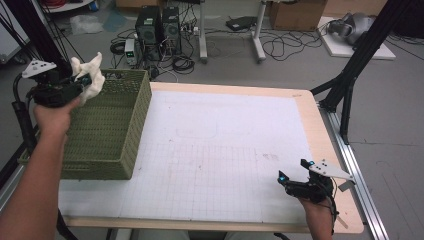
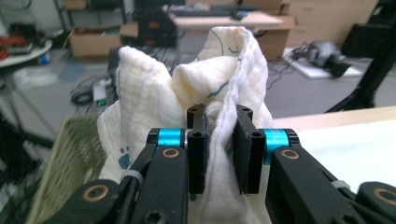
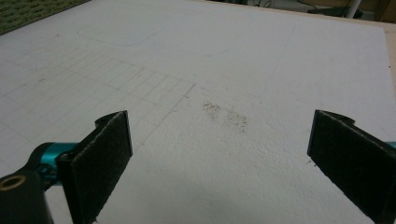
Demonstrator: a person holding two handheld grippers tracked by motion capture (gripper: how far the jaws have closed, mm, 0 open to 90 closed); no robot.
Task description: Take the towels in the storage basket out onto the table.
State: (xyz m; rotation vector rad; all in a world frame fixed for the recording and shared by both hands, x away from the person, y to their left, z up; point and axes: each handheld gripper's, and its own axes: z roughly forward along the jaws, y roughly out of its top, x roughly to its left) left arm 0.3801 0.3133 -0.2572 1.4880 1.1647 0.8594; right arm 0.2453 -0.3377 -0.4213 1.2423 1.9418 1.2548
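White foam-faced table top (image 1: 225, 150) with a faint pencil grid takes up most of the high view. Green woven basket (image 1: 112, 125) sits at 9 o'clock on it, touching the left edge. Left forearm comes up from 7 o'clock, wrist raised, left gripper (image 2: 219, 149) held above the basket's far-left corner. Its jaws are clamped on a cream muslin cloth (image 2: 154, 98); folds bunch up above the pads and the cloth hangs clear over the basket. Right gripper (image 1: 295, 175) rests low at 5 o'clock near the table's front-right corner, hand behind it, jaws spread wide apart over bare foam, nothing between them.
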